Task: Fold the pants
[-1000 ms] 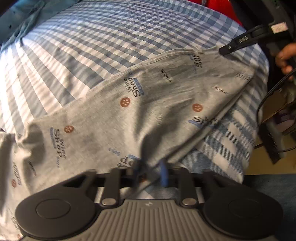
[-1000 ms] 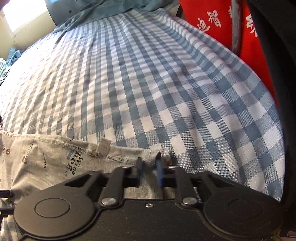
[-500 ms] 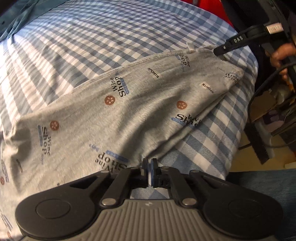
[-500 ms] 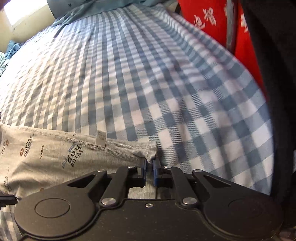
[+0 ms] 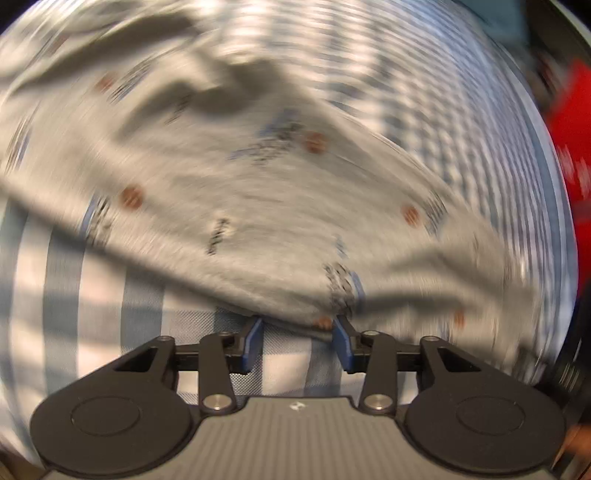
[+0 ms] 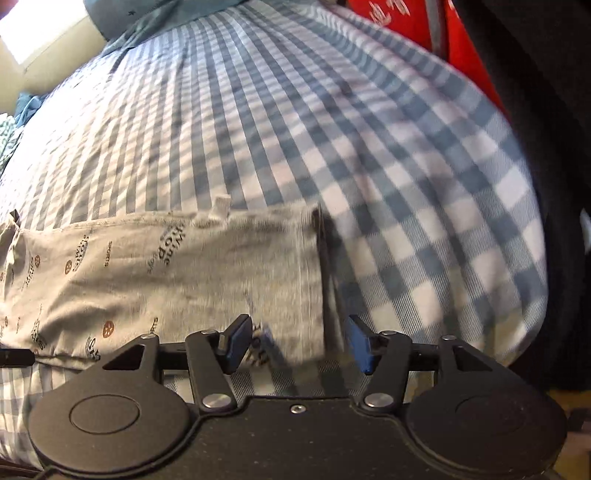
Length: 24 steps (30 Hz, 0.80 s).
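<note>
The grey printed pants (image 5: 258, 206) lie folded on the blue-and-white checked bedsheet (image 5: 92, 295). The left wrist view is badly blurred. My left gripper (image 5: 297, 325) hovers at the near edge of the pants, its jaws opening, and a fold of cloth lies between the blue pads without being pressed. In the right wrist view the pants (image 6: 166, 273) stretch leftwards with a white label (image 6: 219, 206) at the hem. My right gripper (image 6: 297, 332) stands over their right corner with its jaws opening; the corner lies loose between the pads.
The checked bedsheet (image 6: 332, 129) runs far back to a teal blanket (image 6: 147, 18). A red cloth with white characters (image 6: 399, 14) and a dark curved object (image 6: 554, 184) border the bed's right side. The bed edge drops away at right.
Both grippers were shut on the pants' edges and now stand apart from the cloth, which has dropped flat. The left gripper has rolled sharply and shifted; its view is smeared.
</note>
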Motion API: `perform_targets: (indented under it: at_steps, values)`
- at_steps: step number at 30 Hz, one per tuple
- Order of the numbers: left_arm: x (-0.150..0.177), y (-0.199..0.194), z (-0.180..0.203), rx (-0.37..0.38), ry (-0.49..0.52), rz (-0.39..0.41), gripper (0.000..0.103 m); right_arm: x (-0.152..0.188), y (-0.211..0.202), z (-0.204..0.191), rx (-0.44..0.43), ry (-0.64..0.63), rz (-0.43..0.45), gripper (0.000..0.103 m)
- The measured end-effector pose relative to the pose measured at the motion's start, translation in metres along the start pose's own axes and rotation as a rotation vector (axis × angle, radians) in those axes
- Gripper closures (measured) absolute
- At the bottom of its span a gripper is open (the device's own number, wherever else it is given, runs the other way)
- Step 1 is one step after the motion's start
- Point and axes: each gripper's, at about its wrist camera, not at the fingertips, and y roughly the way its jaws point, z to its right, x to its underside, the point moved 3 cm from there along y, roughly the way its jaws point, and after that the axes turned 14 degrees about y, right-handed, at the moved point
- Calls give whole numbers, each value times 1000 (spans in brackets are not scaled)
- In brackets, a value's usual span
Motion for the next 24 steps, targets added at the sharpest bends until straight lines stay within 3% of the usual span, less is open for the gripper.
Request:
perform_targets:
  at_steps: [3,4,8,11,18,21,24]
  values:
    - [-1,2,-10,49,-135,34,93,2,5,1,10,9,-9,50]
    - [-1,3,-11,61,-155,38,98,2,6,0,19,4,-10,56]
    - [2,2,-7,32,-128,41,103,3,3,-2,37,-46,-11,83]
    - [4,-7,-5,13,-92,36,103,5,-4,-6,55,-88,-5,85]
    - [2,-3,-6,12,-94,13,103,6,3,-5,77,-74,-20,81]
    - [1,-9,-9,47,-81,20,99,3,-6,-19,121,-132,22,70]
    - [3,-19,-20,48,-99,25,92,4,-11,-46,117,-234,81,48]
